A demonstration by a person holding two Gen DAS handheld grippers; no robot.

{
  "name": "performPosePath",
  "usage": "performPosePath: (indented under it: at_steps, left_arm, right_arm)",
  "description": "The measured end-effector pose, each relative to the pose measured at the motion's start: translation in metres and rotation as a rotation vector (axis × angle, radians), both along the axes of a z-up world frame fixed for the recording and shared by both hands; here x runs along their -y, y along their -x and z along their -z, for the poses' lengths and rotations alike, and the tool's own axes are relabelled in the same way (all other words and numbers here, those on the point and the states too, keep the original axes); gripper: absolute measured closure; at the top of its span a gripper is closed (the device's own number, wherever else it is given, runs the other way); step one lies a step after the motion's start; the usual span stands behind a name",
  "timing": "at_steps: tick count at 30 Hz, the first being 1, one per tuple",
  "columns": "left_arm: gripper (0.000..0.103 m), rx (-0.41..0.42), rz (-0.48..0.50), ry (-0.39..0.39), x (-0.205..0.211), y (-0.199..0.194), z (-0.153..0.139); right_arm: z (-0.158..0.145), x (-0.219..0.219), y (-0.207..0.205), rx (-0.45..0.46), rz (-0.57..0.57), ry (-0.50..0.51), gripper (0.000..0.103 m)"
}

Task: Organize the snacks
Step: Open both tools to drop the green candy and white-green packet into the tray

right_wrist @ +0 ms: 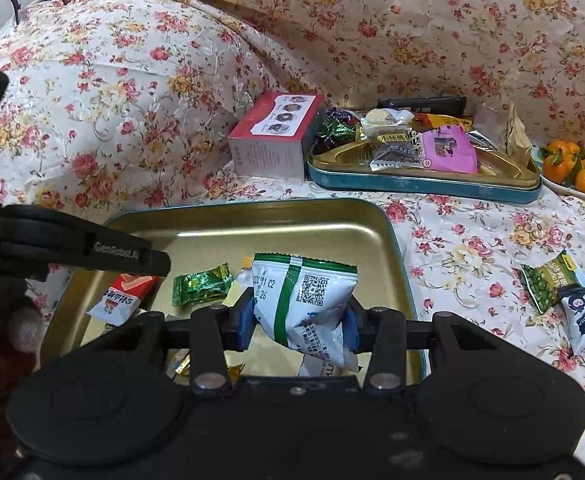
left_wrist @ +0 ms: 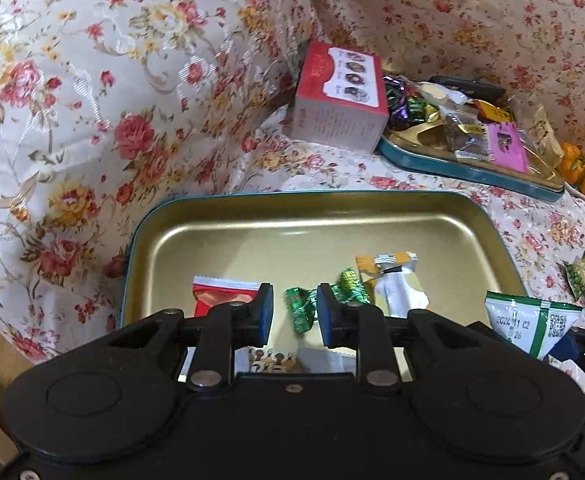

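Observation:
A gold tin tray with a teal rim (left_wrist: 252,236) (right_wrist: 332,232) lies on the flowered cloth. It holds a red packet (left_wrist: 216,296) (right_wrist: 126,294), green foil candies (left_wrist: 304,308) (right_wrist: 200,284) and a white and yellow packet (left_wrist: 396,288). My left gripper (left_wrist: 294,312) hangs open and empty over the tray, above the green candy. My right gripper (right_wrist: 298,320) is shut on a white and green snack packet (right_wrist: 304,304) over the tray's right part; the packet also shows in the left wrist view (left_wrist: 532,324).
A second teal tin (left_wrist: 468,168) (right_wrist: 424,186) full of mixed snacks lies behind, with a red and white box (left_wrist: 340,104) (right_wrist: 276,140) at its left. Oranges (left_wrist: 580,168) (right_wrist: 568,168) sit at right. Loose packets (right_wrist: 552,284) (right_wrist: 584,320) lie on the cloth right of the tray.

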State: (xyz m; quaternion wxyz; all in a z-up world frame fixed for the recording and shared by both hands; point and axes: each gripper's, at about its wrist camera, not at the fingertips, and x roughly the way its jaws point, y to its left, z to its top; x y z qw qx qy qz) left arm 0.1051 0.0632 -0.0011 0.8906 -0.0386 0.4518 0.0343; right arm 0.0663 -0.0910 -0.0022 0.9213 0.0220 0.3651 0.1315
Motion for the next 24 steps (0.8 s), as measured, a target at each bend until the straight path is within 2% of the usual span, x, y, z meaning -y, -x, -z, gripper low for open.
performPosePath:
  at_steps: [8, 24]
  left_arm:
    - [0.070, -0.033, -0.036, 0.022, -0.008, 0.001, 0.004]
    - [0.070, -0.052, -0.033, 0.025, -0.007, 0.000, 0.005]
  right_arm:
    - [0.004, -0.007, -0.014, 0.008, 0.002, 0.023, 0.057]
    - [0.008, -0.015, -0.022, 0.015, -0.009, 0.031, 0.053]
